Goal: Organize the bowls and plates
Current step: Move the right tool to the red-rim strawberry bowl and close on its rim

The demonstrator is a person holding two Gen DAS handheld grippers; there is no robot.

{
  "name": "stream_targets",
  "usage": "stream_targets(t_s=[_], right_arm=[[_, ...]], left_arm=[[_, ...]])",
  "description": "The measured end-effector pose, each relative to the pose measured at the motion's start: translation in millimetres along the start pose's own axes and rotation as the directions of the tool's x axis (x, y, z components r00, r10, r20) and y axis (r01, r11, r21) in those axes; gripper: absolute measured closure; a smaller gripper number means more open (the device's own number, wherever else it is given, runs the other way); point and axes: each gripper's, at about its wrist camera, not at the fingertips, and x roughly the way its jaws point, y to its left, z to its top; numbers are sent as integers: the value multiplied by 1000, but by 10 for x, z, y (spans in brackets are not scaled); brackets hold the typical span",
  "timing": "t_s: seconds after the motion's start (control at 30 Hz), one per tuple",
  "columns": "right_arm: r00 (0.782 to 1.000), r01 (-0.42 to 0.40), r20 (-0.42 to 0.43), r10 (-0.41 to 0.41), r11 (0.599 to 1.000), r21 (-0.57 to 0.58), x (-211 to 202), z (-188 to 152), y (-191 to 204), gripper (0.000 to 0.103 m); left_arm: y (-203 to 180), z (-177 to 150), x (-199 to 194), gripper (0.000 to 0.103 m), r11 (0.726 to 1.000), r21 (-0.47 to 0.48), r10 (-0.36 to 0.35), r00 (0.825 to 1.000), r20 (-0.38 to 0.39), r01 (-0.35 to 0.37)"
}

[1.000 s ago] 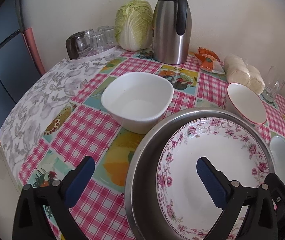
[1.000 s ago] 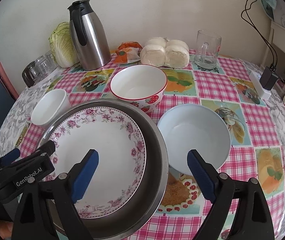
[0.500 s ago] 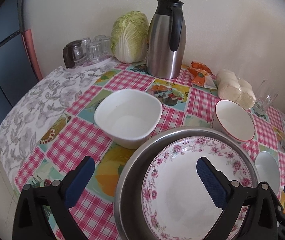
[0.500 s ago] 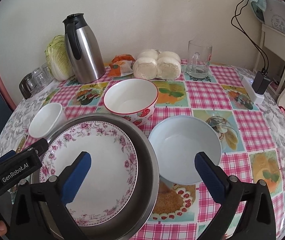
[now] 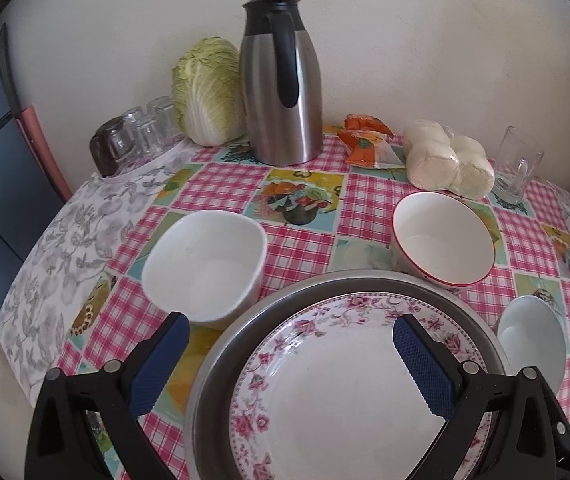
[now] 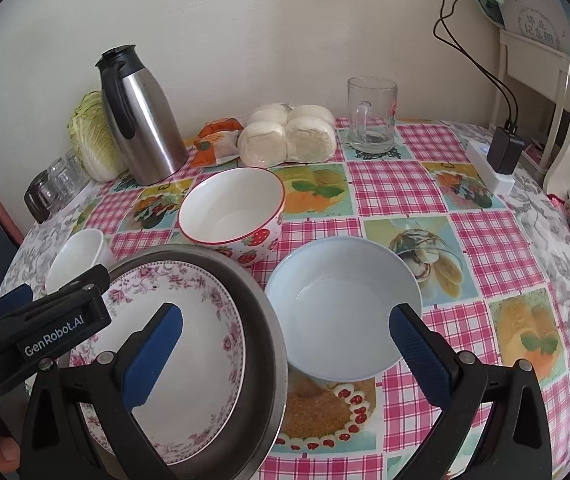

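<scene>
The floral plate (image 6: pixel 173 344) already lies face up inside the steel basin (image 6: pixel 261 320), lower left of the right view, seemingly the gathering spot. Being round, it has no long axis. Both the left gripper (image 5: pixel 289 360) and right gripper (image 6: pixel 285 344) hover with fingers spread, holding nothing. The pale blue bowl (image 6: pixel 343 304) sits between the right fingers, probably next; the strawberry bowl (image 6: pixel 231 210) and white square bowl (image 5: pixel 205 264) wait, mouths up.

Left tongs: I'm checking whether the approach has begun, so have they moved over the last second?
Yes. The left tongs have pulled back and risen: the thermos and square white bowl, both fixed, now look smaller and farther off.
</scene>
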Motion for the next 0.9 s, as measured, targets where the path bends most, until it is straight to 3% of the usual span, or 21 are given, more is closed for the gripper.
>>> stream_targets(t_s=[0.23, 0.37, 0.57, 0.7, 0.8, 0.87, 0.9], right_arm=[[1000, -8, -16, 9, 999, 43, 107, 210, -182, 0], [999, -26, -35, 28, 998, 57, 219, 490, -225, 0], [995, -30, -95, 35, 998, 50, 516, 937, -205, 0], [991, 1, -137, 0, 1000, 9, 762, 1064, -139, 0], [984, 0, -177, -6, 1000, -29, 954, 1084, -62, 1], [979, 8, -202, -18, 999, -49, 1068, 1072, -27, 6], [976, 7, -216, -19, 998, -56, 1121, 1066, -9, 13]], left_arm=[[-24, 223, 250, 0, 997, -8, -81, 995, -52, 80], [-17, 476, 404, 0, 989, -9, -146, 985, -89, 146], [28, 864, 553, 1, 983, -5, -182, 977, -107, 183], [-37, 1024, 755, 5, 971, -2, -237, 957, -170, 240], [-135, 1049, 935, 15, 953, -17, -298, 925, -237, 302], [-213, 1041, 1018, 19, 949, -20, -308, 913, -266, 314], [-258, 1032, 1058, 19, 948, -13, -308, 910, -278, 317]])
